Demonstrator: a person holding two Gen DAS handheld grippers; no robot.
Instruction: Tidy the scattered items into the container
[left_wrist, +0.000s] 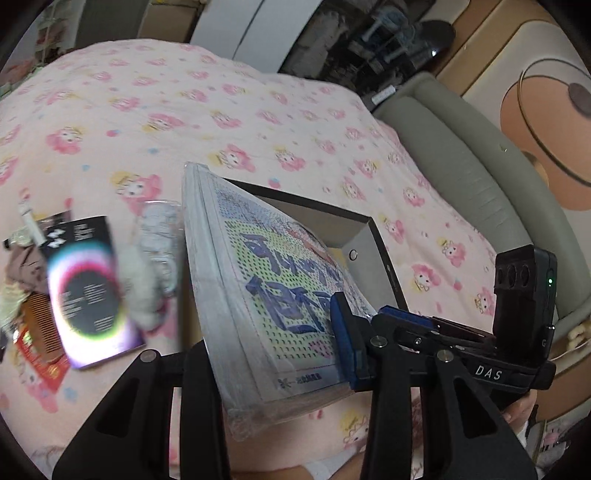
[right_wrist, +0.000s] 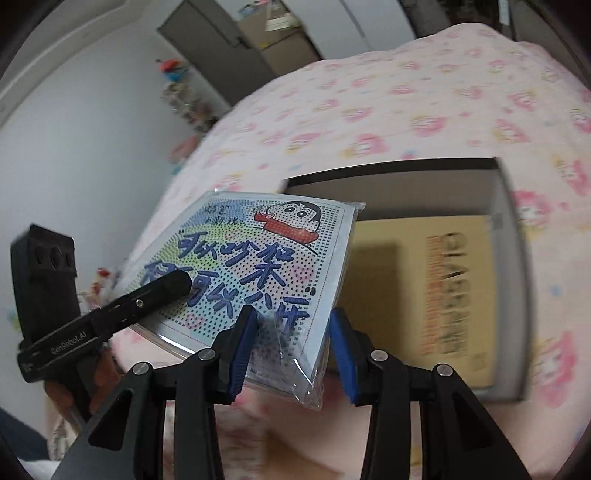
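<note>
Picture kit (right_wrist: 258, 266) in its clear bag hangs just beside the open box (left_wrist: 373, 236) on the bed (left_wrist: 221, 110), carried between both grippers. Left gripper (left_wrist: 280, 332) jaws clamp its lower edge; right gripper (right_wrist: 291, 347) jaws straddle the bag's corner, and I cannot tell if they pinch it. Next: swing it over the box, lower, release.

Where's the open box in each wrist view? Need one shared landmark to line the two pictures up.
Left wrist: open box sits centre-right, mostly hidden behind the tilted bagged cartoon board; only its dark rim and grey inner wall show.
Right wrist: box fills the right half, interior visible, with a yellow sheet lying flat inside.
Shared landmark: the cartoon board, at the box's left edge in both.
</note>
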